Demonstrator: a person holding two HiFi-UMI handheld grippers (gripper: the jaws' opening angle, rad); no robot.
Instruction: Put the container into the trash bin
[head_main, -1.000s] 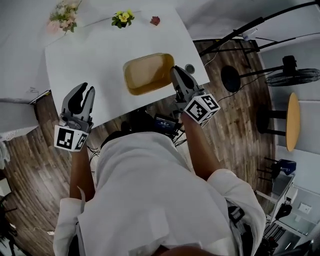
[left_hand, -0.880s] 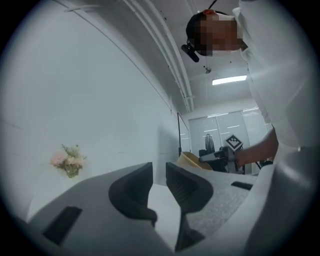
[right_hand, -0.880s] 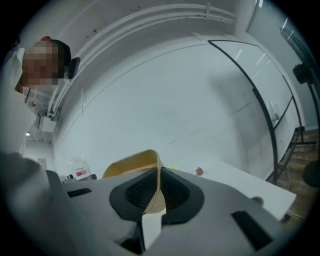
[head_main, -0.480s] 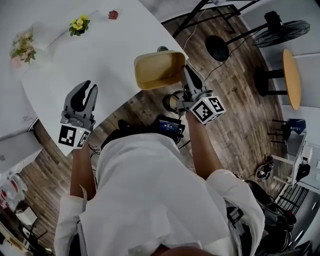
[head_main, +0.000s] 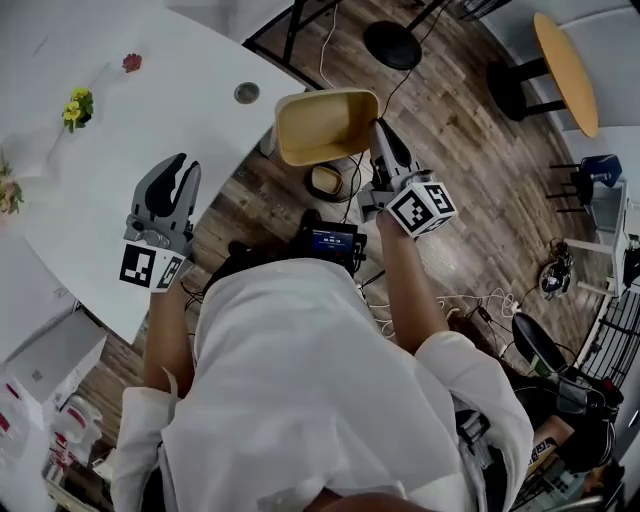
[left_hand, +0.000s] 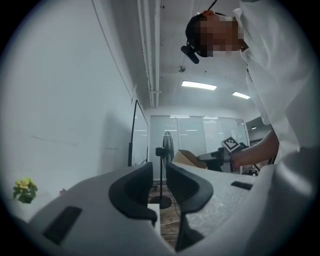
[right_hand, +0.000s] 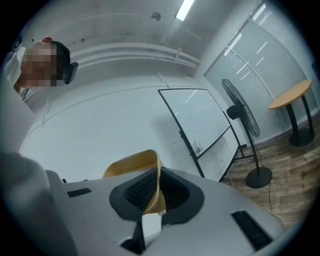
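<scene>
The tan container (head_main: 325, 125) hangs tilted over the wooden floor, just off the white table's (head_main: 100, 150) corner. My right gripper (head_main: 379, 130) is shut on its right rim; in the right gripper view the thin wall (right_hand: 131, 165) is pinched between the ribbed pads (right_hand: 142, 190). My left gripper (head_main: 183, 163) hovers over the table edge, its jaws a narrow gap apart with nothing between them (left_hand: 159, 172). From the left gripper view the container (left_hand: 189, 159) shows far off to the right. A small round vessel (head_main: 327, 183) stands on the floor below the container.
Small flowers (head_main: 78, 105) and a round grommet (head_main: 247, 93) are on the table. A black device (head_main: 330, 240) sits at the person's waist. A wooden stool (head_main: 565, 60), a fan base (head_main: 392, 45) and loose cables (head_main: 470, 305) occupy the floor. A whiteboard (right_hand: 200, 125) stands ahead.
The person has turned right, away from the table. The right gripper carried the container from above the tabletop out over the floor. The left gripper swung along, still with nothing in it.
</scene>
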